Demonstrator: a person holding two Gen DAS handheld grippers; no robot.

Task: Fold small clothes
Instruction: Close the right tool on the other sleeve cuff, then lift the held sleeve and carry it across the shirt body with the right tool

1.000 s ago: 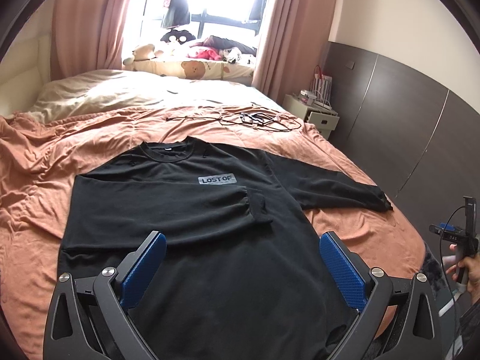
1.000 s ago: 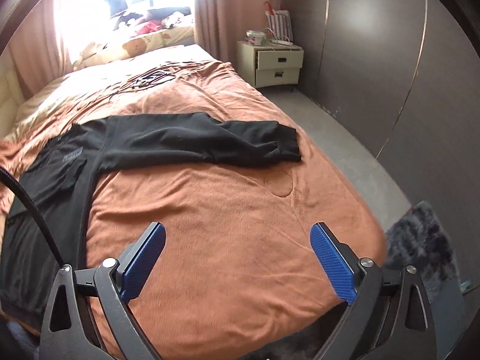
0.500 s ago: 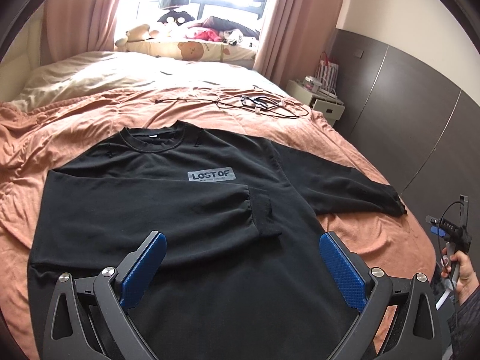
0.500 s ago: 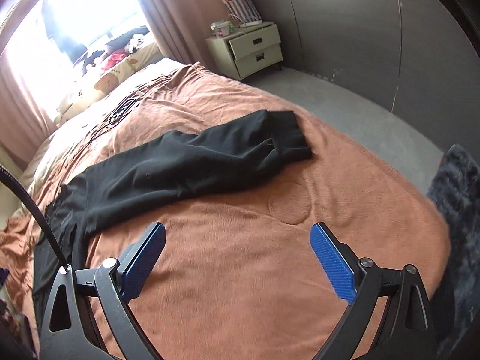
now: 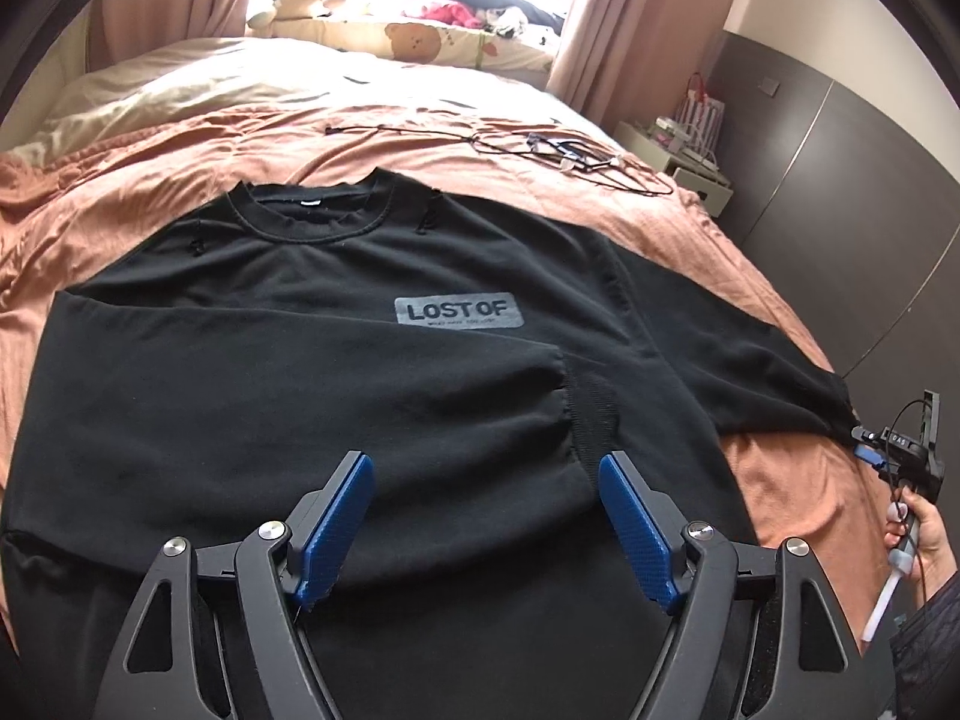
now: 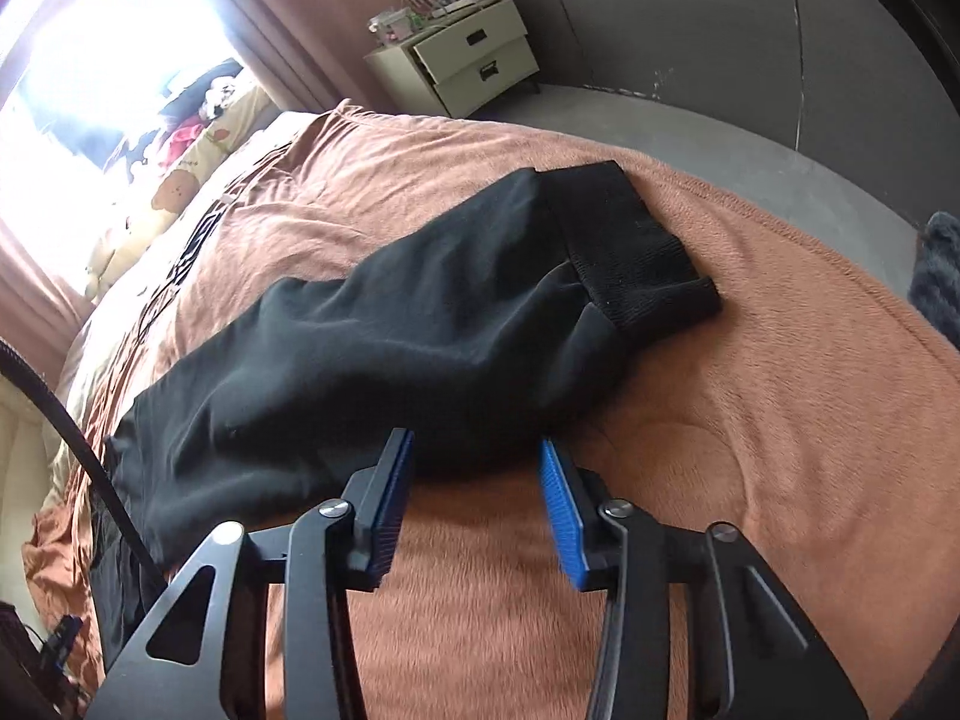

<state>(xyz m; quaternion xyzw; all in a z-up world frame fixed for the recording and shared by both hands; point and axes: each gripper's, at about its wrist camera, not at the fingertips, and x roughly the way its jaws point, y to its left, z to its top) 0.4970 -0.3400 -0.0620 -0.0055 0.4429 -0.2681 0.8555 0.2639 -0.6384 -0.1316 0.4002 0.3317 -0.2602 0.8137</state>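
Observation:
A black long-sleeved sweatshirt point(image 5: 312, 312) with a grey "LOST OF" patch point(image 5: 459, 313) lies flat on the orange bedspread point(image 5: 798, 480). Its left sleeve is folded across the chest, with the cuff point(image 5: 591, 414) near the middle. My left gripper point(image 5: 485, 468) is open and empty, low over that folded sleeve just short of the cuff. The right sleeve point(image 6: 420, 324) stretches out to the side, ending in its ribbed cuff point(image 6: 636, 252). My right gripper point(image 6: 477, 450) is open, with its fingertips at the near edge of this sleeve. It also shows at the right edge of the left wrist view point(image 5: 864, 450).
Black cables point(image 5: 576, 159) lie on the bed beyond the collar. Plush toys and pillows point(image 5: 414, 36) sit under the window. A white nightstand point(image 6: 462, 60) stands by the dark wall panels. A grey rug point(image 6: 936, 276) lies on the floor past the bed's edge.
Both grippers moved forward and down toward the sweatshirt and their jaws narrowed. The left one now sits over the folded sleeve, and the right one has reached the outstretched sleeve's edge.

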